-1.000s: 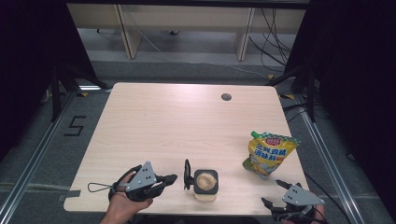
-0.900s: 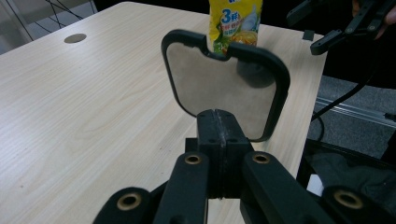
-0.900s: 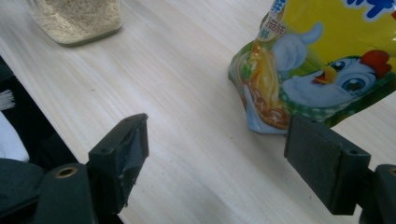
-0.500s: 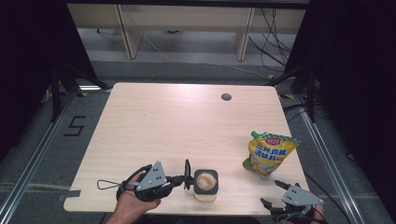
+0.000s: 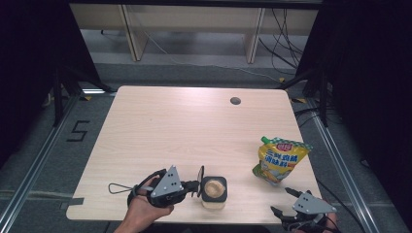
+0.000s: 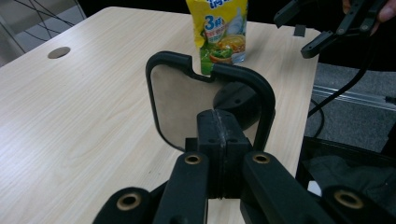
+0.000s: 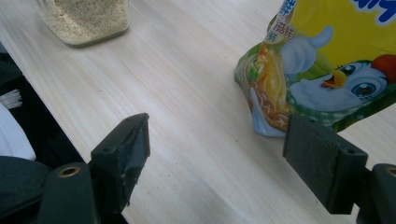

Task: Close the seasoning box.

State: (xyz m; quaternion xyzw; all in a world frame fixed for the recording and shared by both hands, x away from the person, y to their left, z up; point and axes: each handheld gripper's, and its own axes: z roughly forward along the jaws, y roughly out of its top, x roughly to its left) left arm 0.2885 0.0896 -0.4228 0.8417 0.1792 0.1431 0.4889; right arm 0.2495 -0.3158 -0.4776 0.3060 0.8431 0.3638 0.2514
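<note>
While left gripper (image 5: pixel 194 186) is clamping the lid (image 6: pixel 208 100) beside the jar (image 5: pixel 214 191) at the table's near edge, right gripper (image 5: pixel 286 201) is idling agape; next it's needing lid seated squarely.

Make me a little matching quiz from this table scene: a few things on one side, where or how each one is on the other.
Things:
1. left tool
2. right tool
3. yellow pouch
4. jar

States:
A. stands upright near the table's right edge
B. open, empty, near the pouch
C. holds a grainy beige filling, lid swung open
D. shut on the jar's black lid

Pairs: 1-D, 2-B, 3-A, 4-C
</note>
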